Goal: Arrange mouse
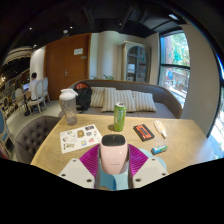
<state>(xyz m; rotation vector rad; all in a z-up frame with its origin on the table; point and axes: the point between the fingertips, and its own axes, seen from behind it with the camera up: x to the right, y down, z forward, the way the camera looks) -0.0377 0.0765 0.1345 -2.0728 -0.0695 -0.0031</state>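
Note:
A pale pink mouse (114, 156) with a dark front end sits between my gripper's (113, 160) two fingers, whose magenta pads (92, 160) press on both its sides. The gripper holds the mouse just above the near edge of a light wooden table (120, 140). The lower part of the mouse is hidden between the fingers.
On the table stand a green can (119, 117), a clear cup with a dark lid (68, 106), a leaflet (79, 137), a dark wallet-like item (144, 131), a white stick (160, 129) and a small teal thing (159, 149). A sofa (125, 99) lies beyond. A person (34, 88) sits far left.

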